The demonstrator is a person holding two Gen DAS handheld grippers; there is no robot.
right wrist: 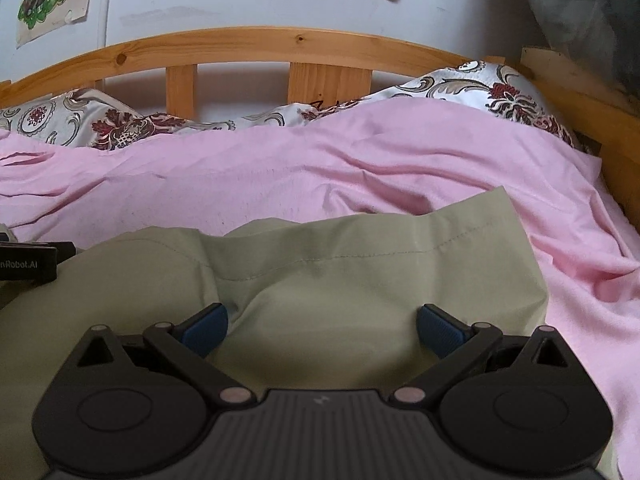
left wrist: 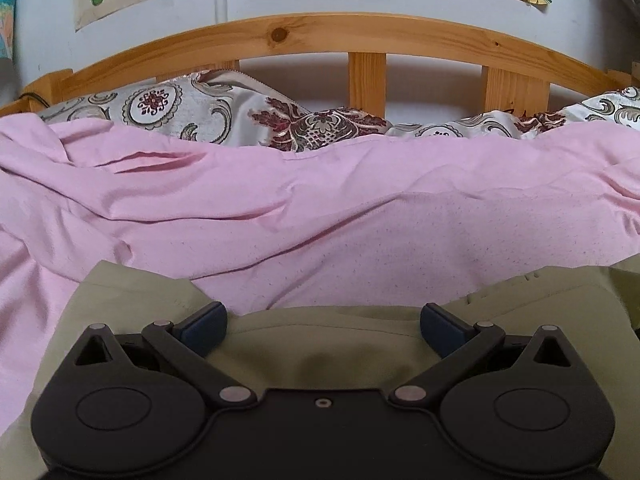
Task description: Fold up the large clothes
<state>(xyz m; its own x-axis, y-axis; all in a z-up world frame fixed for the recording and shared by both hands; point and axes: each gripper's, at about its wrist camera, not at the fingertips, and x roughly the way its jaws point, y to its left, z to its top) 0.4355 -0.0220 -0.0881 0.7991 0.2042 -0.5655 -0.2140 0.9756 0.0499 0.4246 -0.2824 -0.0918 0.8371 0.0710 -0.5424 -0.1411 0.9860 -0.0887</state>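
Now, with the olive garment [right wrist: 360, 248] lying rumpled on the pink sheet [left wrist: 320, 208], the left gripper [left wrist: 323, 328] and right gripper [right wrist: 322, 328] both hover over it with jaws wide apart and should pinch its stitched far edge evenly.

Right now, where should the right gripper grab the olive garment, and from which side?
Probably the stitched hem corner of the olive garment, approached from the right: that edge lies raised and free over the pink sheet. The right gripper is open above plain mid-fabric.
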